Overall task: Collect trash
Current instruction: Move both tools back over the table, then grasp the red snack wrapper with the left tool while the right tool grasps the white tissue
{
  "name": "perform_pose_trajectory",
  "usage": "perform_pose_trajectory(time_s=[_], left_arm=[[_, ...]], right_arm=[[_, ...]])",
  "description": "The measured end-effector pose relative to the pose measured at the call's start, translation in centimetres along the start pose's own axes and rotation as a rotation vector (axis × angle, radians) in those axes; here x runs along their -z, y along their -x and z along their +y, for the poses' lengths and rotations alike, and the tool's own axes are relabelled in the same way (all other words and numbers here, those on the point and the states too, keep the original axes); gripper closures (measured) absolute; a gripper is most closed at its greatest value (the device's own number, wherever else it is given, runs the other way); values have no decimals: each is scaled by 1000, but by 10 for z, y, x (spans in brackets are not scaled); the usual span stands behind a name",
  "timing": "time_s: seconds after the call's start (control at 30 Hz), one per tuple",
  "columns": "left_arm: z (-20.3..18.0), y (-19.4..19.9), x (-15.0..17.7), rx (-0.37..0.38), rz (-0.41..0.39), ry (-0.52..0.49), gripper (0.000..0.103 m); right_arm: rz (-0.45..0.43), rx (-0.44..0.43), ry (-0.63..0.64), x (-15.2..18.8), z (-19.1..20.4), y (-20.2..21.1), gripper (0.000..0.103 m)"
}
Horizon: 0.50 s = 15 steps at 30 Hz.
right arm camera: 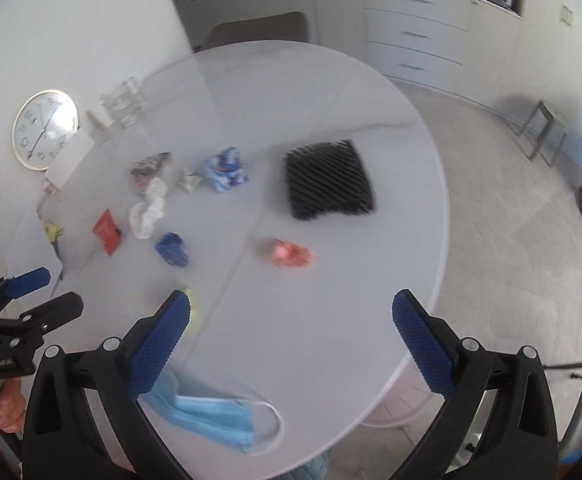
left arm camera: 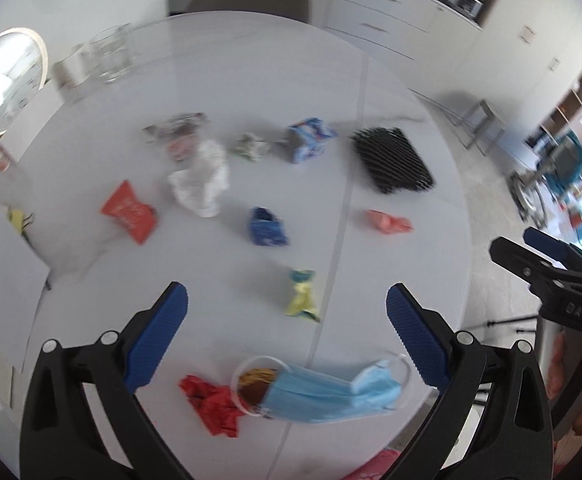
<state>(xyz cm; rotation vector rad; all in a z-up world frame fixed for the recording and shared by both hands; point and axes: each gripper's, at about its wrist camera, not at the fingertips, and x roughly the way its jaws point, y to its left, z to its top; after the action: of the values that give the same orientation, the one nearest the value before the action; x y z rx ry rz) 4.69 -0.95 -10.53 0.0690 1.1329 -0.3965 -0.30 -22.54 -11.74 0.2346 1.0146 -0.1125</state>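
Scraps of trash lie scattered on a round white table [left arm camera: 391,92]. Nearest me is a light blue face mask [left arm camera: 323,394] [right arm camera: 215,420] draped over a small clear cup [left arm camera: 251,384] beside crumpled red paper [left arm camera: 211,400]. Farther off lie a yellow-green wrapper [left arm camera: 303,296], a blue wrapper [left arm camera: 267,226] [right arm camera: 171,249], a pink wrapper [left arm camera: 389,222] [right arm camera: 291,254], a red packet [left arm camera: 129,212] [right arm camera: 107,232] and white crumpled paper [left arm camera: 201,180] [right arm camera: 147,208]. My left gripper [left arm camera: 287,304] hovers open above the mask, empty. My right gripper [right arm camera: 291,312] is open too, empty, over the table's near right part.
A black ridged basket [left arm camera: 391,160] [right arm camera: 327,178] sits on the table's right side. Clear glass containers [left arm camera: 107,56] [right arm camera: 123,102] stand at the far left. A wall clock [left arm camera: 3,80] [right arm camera: 45,128] leans nearby. A chair [left arm camera: 247,2] is behind the table; floor lies to the right.
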Motion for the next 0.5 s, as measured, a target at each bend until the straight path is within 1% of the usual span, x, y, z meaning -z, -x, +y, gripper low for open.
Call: perform_pose_trajectory(time_s=[0.07,0.17,0.3,0.4,0.5], left_arm=[[27,-6,-6,-37,0,49,8],[58,-15,-13,-69,1,112,8],[96,-29,-24,-99,1,187,8],[126,-47,-35,-111,10,246,8],[146,-69,-45,-123,28,298,8]], right_arm=[[-2,-24,32,-12,21,-9,3],[-1,-55,74,-27,47,-22,3],[10,-81,122,-44,78,-45,3],[24,-94,151,-55,94,-63,3],[39,-98,178,-64,109,-83,3]])
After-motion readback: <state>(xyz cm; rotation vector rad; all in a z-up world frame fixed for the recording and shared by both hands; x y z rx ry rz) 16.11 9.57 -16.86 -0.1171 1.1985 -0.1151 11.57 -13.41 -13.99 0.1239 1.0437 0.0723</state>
